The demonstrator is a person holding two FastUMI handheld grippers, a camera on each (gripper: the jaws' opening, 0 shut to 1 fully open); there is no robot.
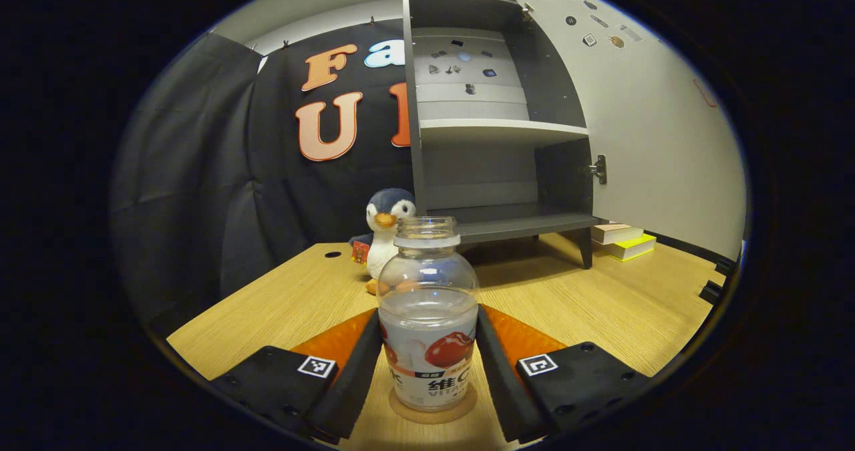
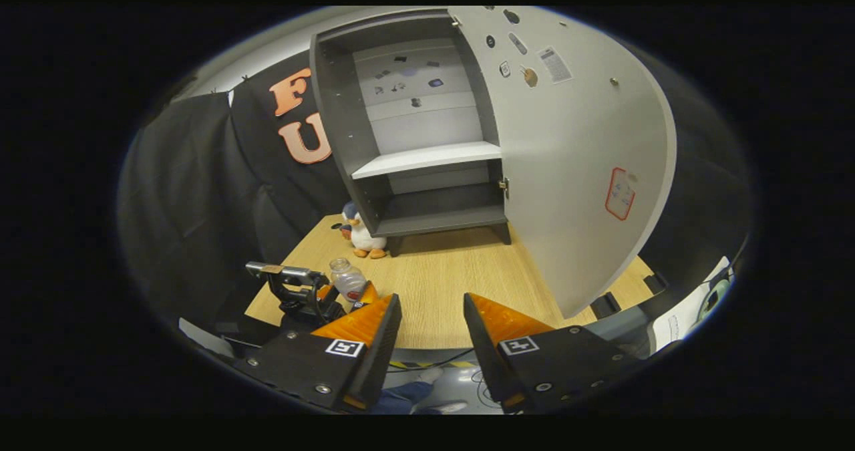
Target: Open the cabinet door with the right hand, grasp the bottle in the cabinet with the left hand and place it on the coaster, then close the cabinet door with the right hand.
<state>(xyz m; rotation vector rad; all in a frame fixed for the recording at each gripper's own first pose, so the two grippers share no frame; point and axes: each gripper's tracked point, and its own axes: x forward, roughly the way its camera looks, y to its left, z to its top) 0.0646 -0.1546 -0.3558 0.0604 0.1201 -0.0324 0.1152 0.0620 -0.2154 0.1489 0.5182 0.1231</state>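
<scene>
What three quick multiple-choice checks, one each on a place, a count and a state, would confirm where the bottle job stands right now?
1. Where does the bottle stand?
A. on the coaster
B. on the cabinet's lower shelf
C. beside the books

2. How many plush penguins are on the table?
A. none
B. one
C. two

3. How is the cabinet door?
A. shut
B. off its hinges
C. swung open

Key: 1 A, the coaster's rim shows under the bottle's base, between the left gripper fingers. 2 B, a single penguin sits by the cabinet. 3 C, both shelves are exposed and bare.
</scene>
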